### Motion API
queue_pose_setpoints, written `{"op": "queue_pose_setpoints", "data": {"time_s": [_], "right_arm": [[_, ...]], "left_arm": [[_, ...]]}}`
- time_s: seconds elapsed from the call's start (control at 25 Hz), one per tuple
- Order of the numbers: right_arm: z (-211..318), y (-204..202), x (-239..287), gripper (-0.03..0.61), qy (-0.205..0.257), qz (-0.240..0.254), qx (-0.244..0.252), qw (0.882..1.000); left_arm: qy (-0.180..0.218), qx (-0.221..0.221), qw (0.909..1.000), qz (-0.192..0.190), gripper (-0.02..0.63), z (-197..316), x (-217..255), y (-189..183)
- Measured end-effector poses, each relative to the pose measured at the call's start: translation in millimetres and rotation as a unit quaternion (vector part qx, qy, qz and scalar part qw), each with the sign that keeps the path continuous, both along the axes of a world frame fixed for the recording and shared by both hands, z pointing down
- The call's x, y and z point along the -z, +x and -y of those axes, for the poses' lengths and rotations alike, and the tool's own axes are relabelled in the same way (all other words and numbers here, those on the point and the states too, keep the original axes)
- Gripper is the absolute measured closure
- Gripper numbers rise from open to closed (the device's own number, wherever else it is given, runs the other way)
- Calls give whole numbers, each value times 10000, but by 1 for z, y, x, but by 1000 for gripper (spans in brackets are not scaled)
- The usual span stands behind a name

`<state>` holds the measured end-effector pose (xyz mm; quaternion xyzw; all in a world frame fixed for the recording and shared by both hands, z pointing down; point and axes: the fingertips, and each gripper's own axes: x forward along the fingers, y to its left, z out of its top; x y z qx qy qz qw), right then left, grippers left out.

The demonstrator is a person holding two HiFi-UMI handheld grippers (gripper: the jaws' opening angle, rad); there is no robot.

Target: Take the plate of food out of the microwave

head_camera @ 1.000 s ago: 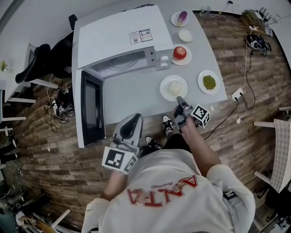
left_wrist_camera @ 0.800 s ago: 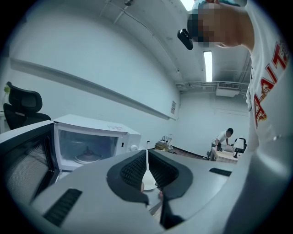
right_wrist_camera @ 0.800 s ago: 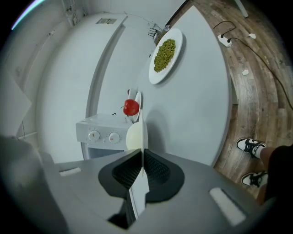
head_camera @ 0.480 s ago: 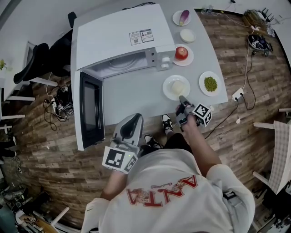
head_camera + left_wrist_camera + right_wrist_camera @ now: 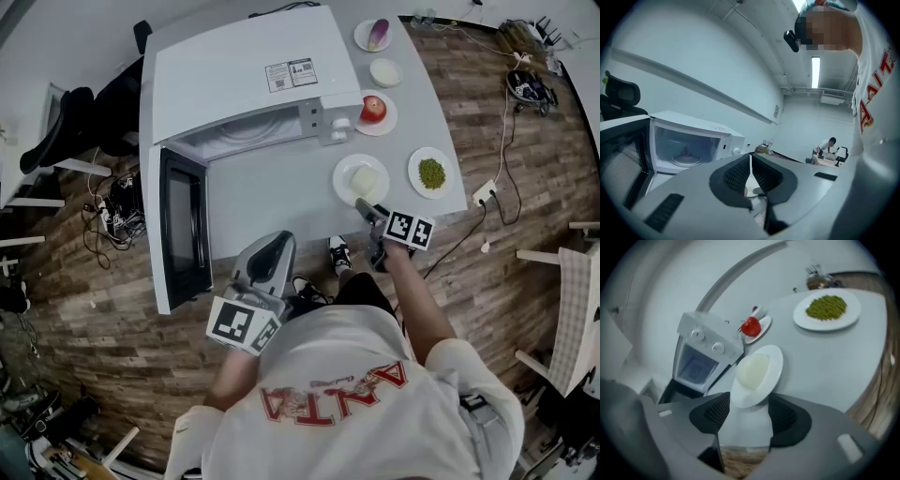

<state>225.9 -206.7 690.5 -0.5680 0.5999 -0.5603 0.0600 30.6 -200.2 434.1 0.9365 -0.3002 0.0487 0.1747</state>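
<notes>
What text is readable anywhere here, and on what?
"ANTA": red print on the person's white shirt, upside down in the head view; a part of it also shows at the edge of the left gripper view.
Two stickers on top of the microwave: too small to read.
Square markers on the cubes: black-and-white patterns, no words.

Flat, cool light falls evenly on the pale grey counter (image 5: 281, 192), shadows faint. Fisheye distortion curves the brown wood-plank floor (image 5: 84, 309) toward the head view's corners. A long white ceiling strip light (image 5: 815, 72) glares in the left gripper view. Blur softens the round white plate of pale food (image 5: 776, 363); black vignettes ring both gripper views.
</notes>
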Motion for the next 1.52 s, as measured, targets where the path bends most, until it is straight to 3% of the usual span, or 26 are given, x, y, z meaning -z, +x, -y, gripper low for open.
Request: {"op": "queue_pose_setpoints", "data": {"time_s": [0.16,0.4,0.56,0.6,0.8,0.96,1.2,1.52], "right_arm": [[-6,-8,-9,333,-222,-1150,1000,9881],[-21,0,-18,338,-567,-1883,1428,9700],[-23,11,-4,532,-491,-2083,1181,9697],[-21,13,4,575,-373,-2115,1134,9701],[-7,7,66,577,471,-2167,1202,9677],[4,-2,132,577,1218,-2279,1321,9570],[18,-11,236,577,2352,-2789,1390,9206],[12,-39,355,577,3739,-3030,1473,8641]], "left_arm": [[-36,-27,10000,14,592,0,-2,0],[-83,-6,10000,10,592,-2,-4,-3],[-88,52,9999,21,592,0,-4,-4],[-79,75,9999,15,592,1,-4,-5],[103,174,9997,-104,592,8,4,-6],[282,263,9991,-184,592,17,21,-9],[558,378,9975,-224,592,26,45,-13],[1063,501,9930,-138,592,29,87,-20]]}}
